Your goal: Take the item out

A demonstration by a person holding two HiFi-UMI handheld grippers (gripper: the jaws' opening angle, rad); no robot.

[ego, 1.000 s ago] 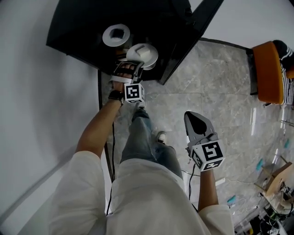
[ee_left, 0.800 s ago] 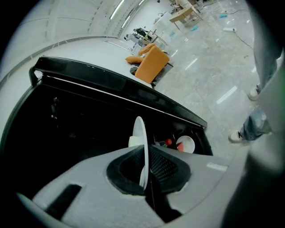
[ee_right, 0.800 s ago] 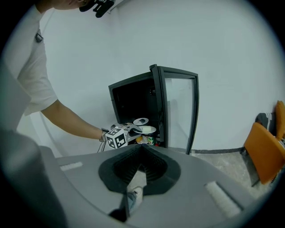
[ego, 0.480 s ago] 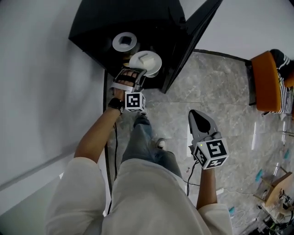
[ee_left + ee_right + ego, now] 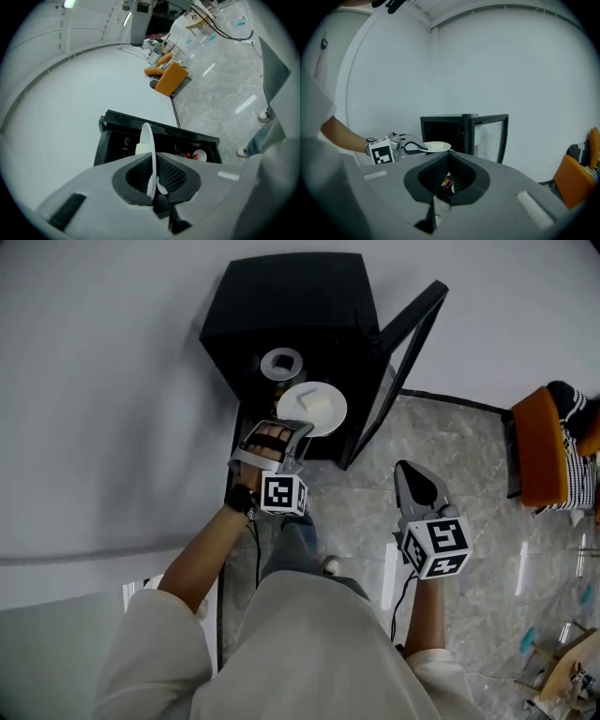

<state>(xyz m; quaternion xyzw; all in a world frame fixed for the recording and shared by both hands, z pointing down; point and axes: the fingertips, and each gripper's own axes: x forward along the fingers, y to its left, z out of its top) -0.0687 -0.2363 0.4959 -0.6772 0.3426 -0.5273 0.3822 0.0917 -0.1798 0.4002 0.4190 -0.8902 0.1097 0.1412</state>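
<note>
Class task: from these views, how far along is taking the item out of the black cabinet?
Done: the cabinet door stands open, and the left gripper is shut on the white plate's rim. In hand: the plate, carrying a white block, hangs just outside the opening. Left: setting it down somewhere; the right gripper is shut and empty.
</note>
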